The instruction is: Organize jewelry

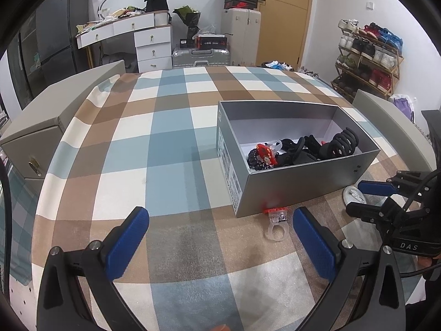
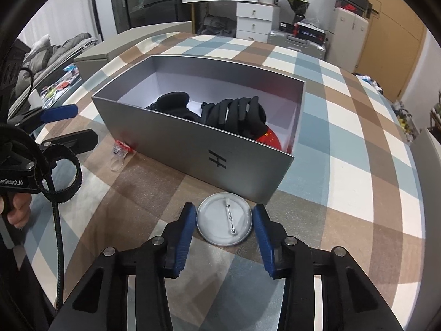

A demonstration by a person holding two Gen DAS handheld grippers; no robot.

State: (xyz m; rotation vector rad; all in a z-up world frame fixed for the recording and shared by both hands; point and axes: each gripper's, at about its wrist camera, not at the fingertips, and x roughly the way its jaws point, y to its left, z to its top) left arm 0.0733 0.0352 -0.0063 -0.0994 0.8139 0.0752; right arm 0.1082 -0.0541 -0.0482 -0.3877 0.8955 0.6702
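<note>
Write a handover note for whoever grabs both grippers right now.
Left gripper: open, empty, low over the cloth, the clear ring with red top just ahead by the box wall.
Right gripper: open, straddling the round pin badge, which lies pin side up on the cloth, not yet gripped.
Grey box: already holds black hair clips and a red piece.
Left: badge and ring into the box.
</note>
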